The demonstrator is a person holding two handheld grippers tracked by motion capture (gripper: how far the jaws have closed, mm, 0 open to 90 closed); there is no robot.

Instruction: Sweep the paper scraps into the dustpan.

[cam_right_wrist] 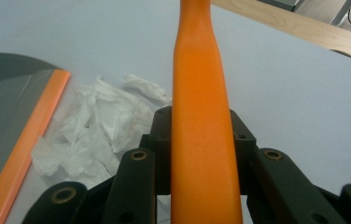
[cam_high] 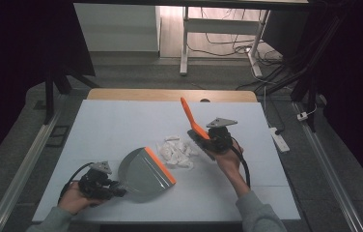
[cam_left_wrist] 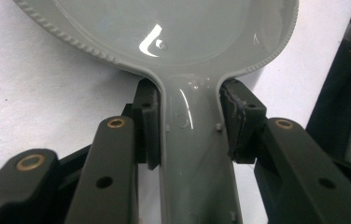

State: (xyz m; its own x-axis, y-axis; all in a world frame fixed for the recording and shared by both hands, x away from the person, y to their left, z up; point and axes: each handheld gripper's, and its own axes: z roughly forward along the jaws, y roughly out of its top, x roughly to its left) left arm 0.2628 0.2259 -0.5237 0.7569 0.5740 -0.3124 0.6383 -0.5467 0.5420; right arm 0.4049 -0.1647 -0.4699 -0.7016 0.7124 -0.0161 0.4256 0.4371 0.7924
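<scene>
On the white table (cam_high: 121,121), the left tongs (cam_high: 117,187) clench the handle of a grey dustpan (cam_high: 143,175) with an orange lip, lying just beside crumpled white tissue (cam_high: 175,151), while the right tongs (cam_high: 207,140) grip an orange-handled brush (cam_high: 191,121).

My dustpan (cam_high: 143,175) grey, orange lip. My brush handle (cam_high: 189,117) orange. Paper scraps (cam_high: 175,151) white. Table cover (cam_high: 121,125) pale blue-grey.

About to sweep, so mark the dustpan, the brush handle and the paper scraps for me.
dustpan (cam_high: 143,176): high view, middle of the grey pan.
brush handle (cam_right_wrist: 200,107): right gripper view, orange shaft.
paper scraps (cam_high: 175,151): high view, middle of the white pile.
</scene>
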